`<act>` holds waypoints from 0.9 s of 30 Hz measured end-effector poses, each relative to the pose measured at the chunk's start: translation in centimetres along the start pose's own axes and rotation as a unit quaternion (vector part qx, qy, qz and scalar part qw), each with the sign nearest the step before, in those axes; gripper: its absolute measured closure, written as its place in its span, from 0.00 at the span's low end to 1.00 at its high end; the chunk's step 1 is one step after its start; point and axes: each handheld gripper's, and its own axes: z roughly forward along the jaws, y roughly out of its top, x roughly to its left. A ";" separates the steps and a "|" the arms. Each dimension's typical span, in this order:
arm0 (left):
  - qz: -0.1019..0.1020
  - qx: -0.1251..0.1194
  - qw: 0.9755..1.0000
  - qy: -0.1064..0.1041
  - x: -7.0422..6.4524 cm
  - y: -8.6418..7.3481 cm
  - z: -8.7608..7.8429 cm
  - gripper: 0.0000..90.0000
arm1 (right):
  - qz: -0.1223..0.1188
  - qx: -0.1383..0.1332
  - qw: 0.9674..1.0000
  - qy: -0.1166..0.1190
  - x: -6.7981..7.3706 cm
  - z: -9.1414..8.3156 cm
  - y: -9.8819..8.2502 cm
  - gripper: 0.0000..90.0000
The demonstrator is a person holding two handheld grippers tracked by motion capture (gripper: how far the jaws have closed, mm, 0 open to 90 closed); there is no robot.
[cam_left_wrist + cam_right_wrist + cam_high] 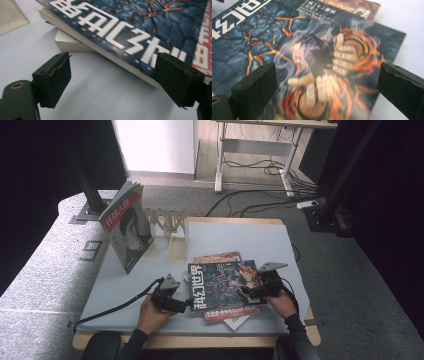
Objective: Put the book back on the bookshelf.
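Dark lava-cover magazine [222, 285] lay atop a stack on the table [260, 240]; left gripper [186, 306] and right gripper [248, 291] both stood wide open at its edges, holding nothing

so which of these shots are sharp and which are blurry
High view: evenly lit table, dark surroundings, fairly sharp. Left gripper view: blue magazine lettering soft, near edge sharper. Right gripper view: cover art blurred, with pale glare across its middle.
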 end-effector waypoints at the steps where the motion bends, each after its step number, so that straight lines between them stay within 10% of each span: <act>1: 0.002 0.001 1.000 0.000 -0.2 -0.1 -0.1 0.16 | -0.001 0.001 1.000 0.000 -0.1 0.2 0.2 0.03; 27: 0.015 0.002 1.000 -0.026 -2.0 -1.4 -0.4 0.15 | -0.005 0.020 1.000 0.019 -1.7 5.9 4.8 0.02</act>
